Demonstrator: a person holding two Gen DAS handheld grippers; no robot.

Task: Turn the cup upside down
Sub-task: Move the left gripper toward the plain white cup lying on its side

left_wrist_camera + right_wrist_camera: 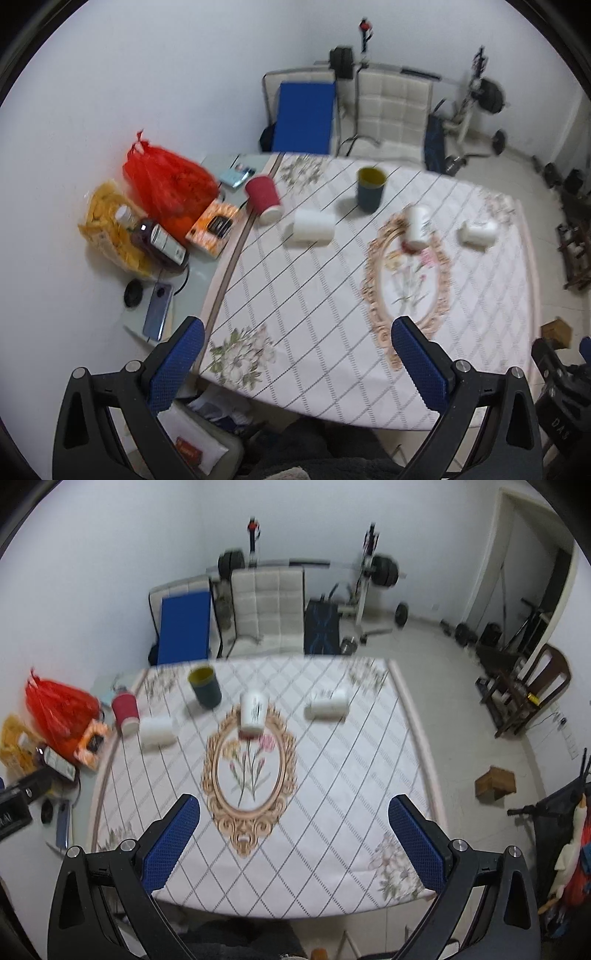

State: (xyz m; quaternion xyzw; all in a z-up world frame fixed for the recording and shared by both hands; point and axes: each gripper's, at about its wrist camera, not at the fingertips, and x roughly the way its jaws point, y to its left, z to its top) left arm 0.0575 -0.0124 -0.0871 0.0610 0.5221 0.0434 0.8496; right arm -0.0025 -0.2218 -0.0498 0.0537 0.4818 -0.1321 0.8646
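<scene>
Several cups stand or lie on the patterned tablecloth (332, 775). A dark cup with a yellow inside (370, 189) (205, 686) stands upright with its mouth up near the far edge. A red paper cup (263, 198) (125, 712) stands mouth down at the far left. A white cup (417, 226) (253, 711) stands mouth down in the middle. Two white cups (312, 226) (477, 231) lie on their sides; both also show in the right wrist view (157, 731) (327, 704). My left gripper (297, 360) and right gripper (294, 837) are open, empty, above the near edge.
Left of the cloth lie a red plastic bag (168, 182), a bag of chips (110, 229), a dark bottle (159, 242), an orange box (216, 225) and a phone (158, 312). Beyond the table stand a white chair (267, 605), a blue board (184, 627) and barbell gear (373, 572).
</scene>
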